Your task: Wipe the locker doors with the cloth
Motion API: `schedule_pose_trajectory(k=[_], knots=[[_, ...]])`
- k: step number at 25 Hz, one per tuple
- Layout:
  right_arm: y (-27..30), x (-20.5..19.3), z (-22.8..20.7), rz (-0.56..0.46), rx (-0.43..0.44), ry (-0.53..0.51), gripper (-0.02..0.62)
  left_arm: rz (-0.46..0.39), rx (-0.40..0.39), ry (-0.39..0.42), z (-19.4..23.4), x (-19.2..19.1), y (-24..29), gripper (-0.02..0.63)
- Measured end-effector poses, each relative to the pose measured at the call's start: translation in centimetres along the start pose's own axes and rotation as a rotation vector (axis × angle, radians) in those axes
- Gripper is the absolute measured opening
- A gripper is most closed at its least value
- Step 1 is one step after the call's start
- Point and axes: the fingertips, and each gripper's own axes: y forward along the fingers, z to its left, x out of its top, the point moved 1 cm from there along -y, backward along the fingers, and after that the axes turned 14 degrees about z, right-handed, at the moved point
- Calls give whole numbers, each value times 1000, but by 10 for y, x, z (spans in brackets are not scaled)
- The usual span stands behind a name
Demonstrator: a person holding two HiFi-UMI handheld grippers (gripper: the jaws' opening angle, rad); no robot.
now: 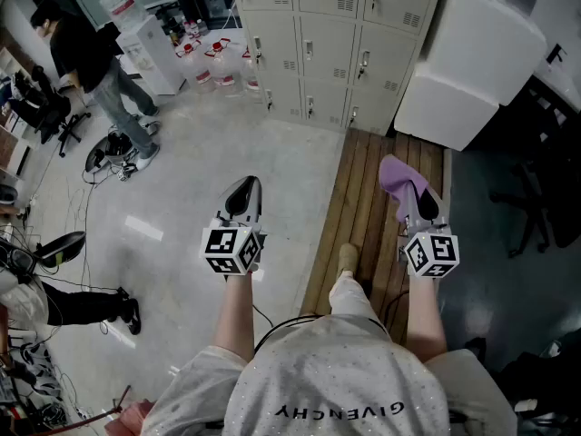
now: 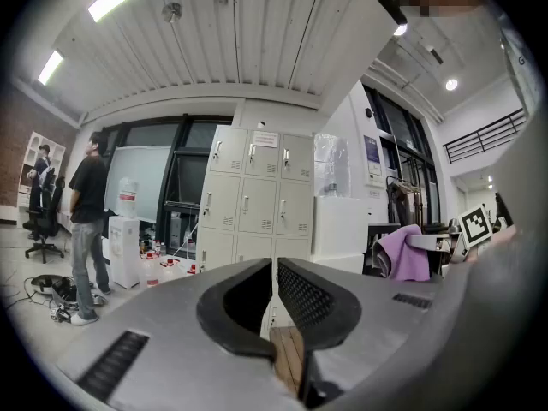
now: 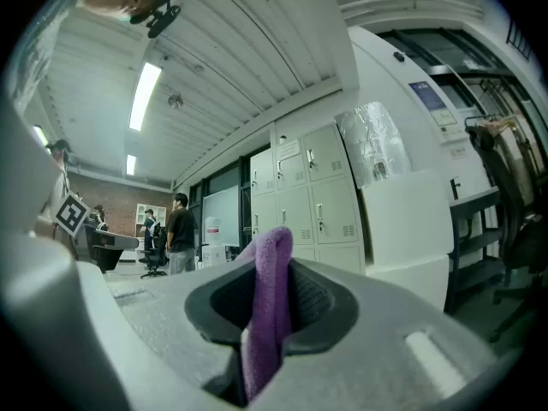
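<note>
Grippers: two. Left gripper (image 1: 243, 192) jaws pressed together, nothing between them; right gripper (image 1: 419, 205) pinching the soft purple cloth (image 1: 399, 174).
Cloth: one, over brown wooden slat flooring (image 1: 363, 198), well apart from the lockers.
Lockers: beige metal locker bank (image 1: 336, 44), nine doors, all closed.
</note>
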Motion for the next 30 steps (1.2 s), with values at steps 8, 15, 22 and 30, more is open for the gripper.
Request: schedule_pose_trajectory(k=[8, 15, 22, 30], knots=[[83, -2, -74, 72, 19, 55, 58, 18, -6, -27, -7, 31, 107, 18], [133, 15, -124, 68, 39, 65, 58, 44, -15, -26, -24, 55, 181, 18], [168, 23, -169, 64, 72, 98, 58, 32, -48, 6, -50, 86, 257, 18], [203, 43, -216, 60, 63, 93, 60, 31, -97, 29, -73, 108, 319, 18]])
